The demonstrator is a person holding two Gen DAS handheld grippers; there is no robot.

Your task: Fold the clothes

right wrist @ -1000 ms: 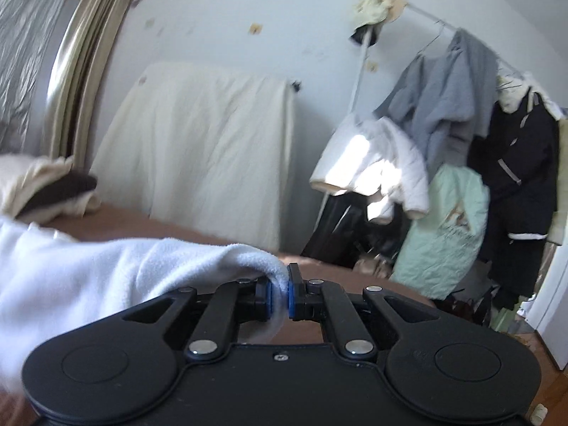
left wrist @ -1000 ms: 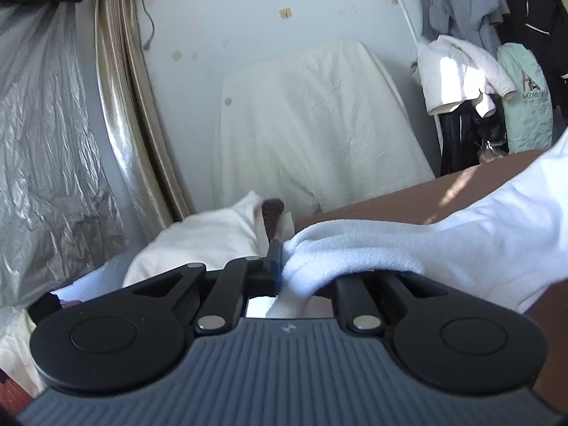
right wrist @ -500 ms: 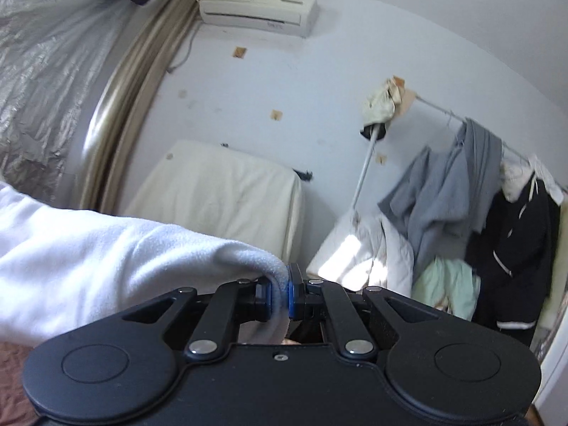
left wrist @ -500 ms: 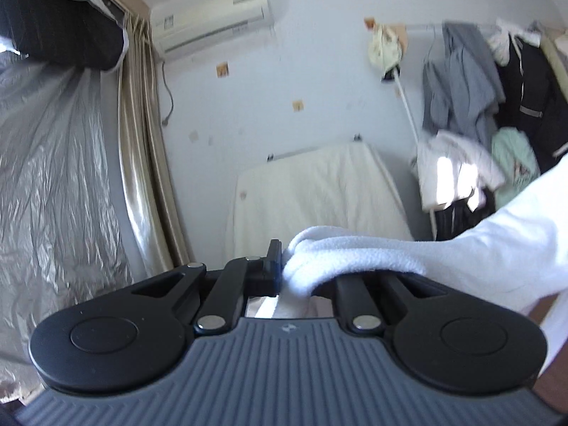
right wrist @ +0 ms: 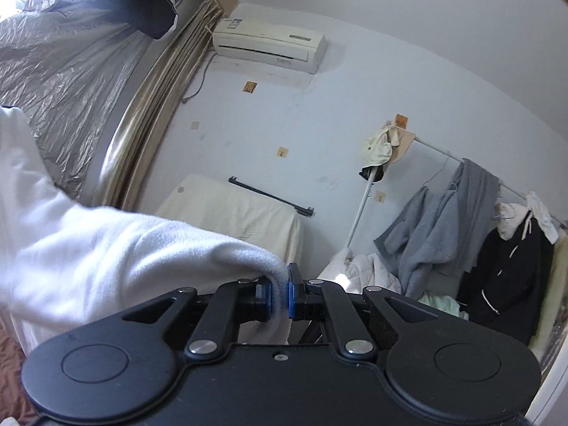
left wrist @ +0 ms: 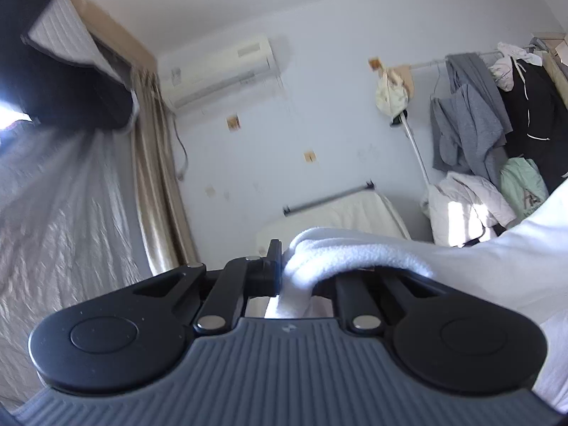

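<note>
My left gripper (left wrist: pixel 284 266) and right gripper (right wrist: pixel 280 294) each clamp tight on a corner of the white fleece garment (right wrist: pixel 106 259), held aloft; cloth spans sideways between them, both equally near

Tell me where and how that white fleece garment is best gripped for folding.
Grip it at the bunched edge, one end per gripper, each coming in from its own outer side. The white fleece garment already spans between them: the left gripper pinches one rolled end, the right gripper the other, so the cloth hangs spread, likely ready to lay flat.
</note>
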